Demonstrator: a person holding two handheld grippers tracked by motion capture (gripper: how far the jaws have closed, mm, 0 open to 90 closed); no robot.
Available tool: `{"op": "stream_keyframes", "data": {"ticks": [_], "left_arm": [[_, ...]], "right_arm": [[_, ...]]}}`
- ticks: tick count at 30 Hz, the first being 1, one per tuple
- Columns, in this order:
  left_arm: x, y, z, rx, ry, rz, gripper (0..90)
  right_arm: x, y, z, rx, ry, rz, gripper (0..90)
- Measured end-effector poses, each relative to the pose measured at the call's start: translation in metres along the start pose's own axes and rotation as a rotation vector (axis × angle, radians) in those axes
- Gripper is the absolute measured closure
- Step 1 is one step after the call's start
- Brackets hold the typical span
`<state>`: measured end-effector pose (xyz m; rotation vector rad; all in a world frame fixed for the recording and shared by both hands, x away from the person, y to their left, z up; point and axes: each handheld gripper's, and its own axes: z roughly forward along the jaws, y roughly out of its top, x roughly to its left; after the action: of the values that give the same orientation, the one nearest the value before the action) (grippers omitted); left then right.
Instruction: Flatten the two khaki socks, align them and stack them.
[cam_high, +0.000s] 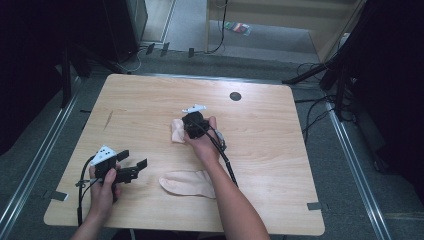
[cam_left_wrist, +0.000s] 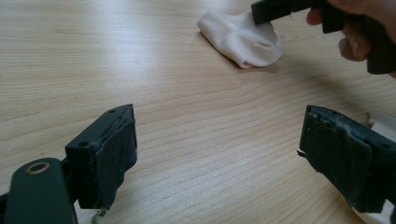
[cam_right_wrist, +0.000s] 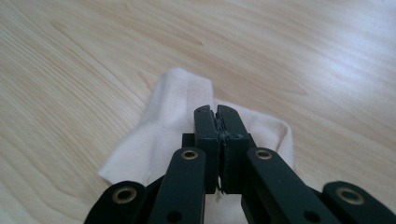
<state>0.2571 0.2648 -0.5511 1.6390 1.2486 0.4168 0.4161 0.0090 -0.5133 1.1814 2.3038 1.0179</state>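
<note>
Our right gripper (cam_right_wrist: 218, 116) pinches its fingers together on the folded sock (cam_right_wrist: 177, 121) mid-table (cam_high: 280, 150); our left gripper (cam_high: 131, 167) waits wide open, empty, beside the flat sock (cam_high: 187, 183). Next, probably lift it carefully.

Near table centre: crumpled cream sock (cam_high: 176, 131), under right gripper (cam_high: 192, 125). Nearer the front edge: flat cream sock (cam_high: 187, 183), right of left gripper (cam_high: 134, 166).
</note>
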Motion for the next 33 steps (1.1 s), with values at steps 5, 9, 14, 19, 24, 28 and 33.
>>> {"op": "stream_keyframes", "data": {"ticks": [5,9,14,19,24,28,33], "left_arm": [[0.0,0.0,0.0,-0.002,0.001,0.0,11.5],[0.0,0.0,0.0,-0.001,-0.004,-0.002,11.5],[0.001,0.0,0.0,-0.005,-0.006,-0.004,11.5],[0.002,0.0,-0.001,-0.006,-0.006,0.0,11.5],[0.002,0.0,-0.001,-0.004,-0.007,-0.004,11.6],[0.001,0.0,-0.001,-0.003,-0.006,-0.002,11.5],[0.001,0.0,0.0,-0.003,-0.002,-0.002,11.5]], "right_arm": [[0.014,0.018,-0.017,-0.045,0.057,-0.007,89.1],[0.028,0.033,-0.03,-0.092,0.118,-0.018,89.1],[0.042,0.051,-0.052,-0.167,0.219,-0.01,89.1],[0.039,0.063,-0.077,-0.243,0.308,0.029,89.0],[0.011,0.047,-0.079,-0.182,0.29,0.083,88.8],[-0.027,0.013,-0.062,-0.075,0.242,0.141,88.8],[-0.07,-0.029,-0.043,0.031,0.128,0.202,88.1]]}}
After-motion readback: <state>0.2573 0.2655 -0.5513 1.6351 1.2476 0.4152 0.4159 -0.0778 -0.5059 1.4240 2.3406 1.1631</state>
